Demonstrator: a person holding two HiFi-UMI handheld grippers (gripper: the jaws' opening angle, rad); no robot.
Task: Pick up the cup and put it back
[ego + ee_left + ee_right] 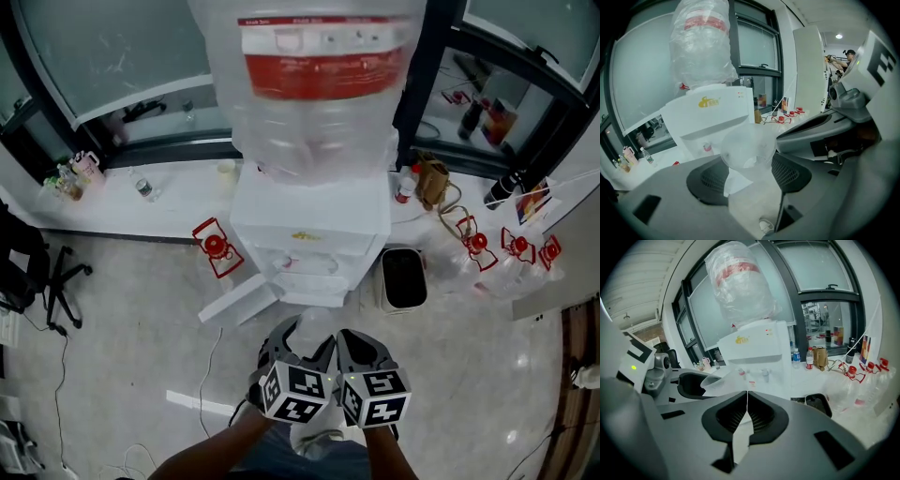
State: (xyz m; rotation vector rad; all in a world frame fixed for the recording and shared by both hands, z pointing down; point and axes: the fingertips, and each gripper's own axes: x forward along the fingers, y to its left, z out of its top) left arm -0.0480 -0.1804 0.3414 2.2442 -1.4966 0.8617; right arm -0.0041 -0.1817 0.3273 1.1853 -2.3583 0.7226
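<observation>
A clear plastic cup [747, 147] sits between the two dark pads of my left gripper [750, 176], which is shut on it, mouth towards the camera. In the head view the cup [314, 328] shows faintly just above both grippers, in front of the white water dispenser [309, 234]. The cup's rim [712, 379] also shows at the left of the right gripper view. My right gripper [746, 401] is next to the left one [286, 354], its jaws closed together with nothing between them. The dispenser's two taps [752, 373] are ahead.
A large water bottle [319, 75] wrapped in plastic tops the dispenser. A black bin [404, 278] stands at its right, with empty red-capped bottles [487, 253] beyond. A red-capped bottle [216, 246] and a white panel [239, 300] lie at its left. An office chair [37, 272] is far left.
</observation>
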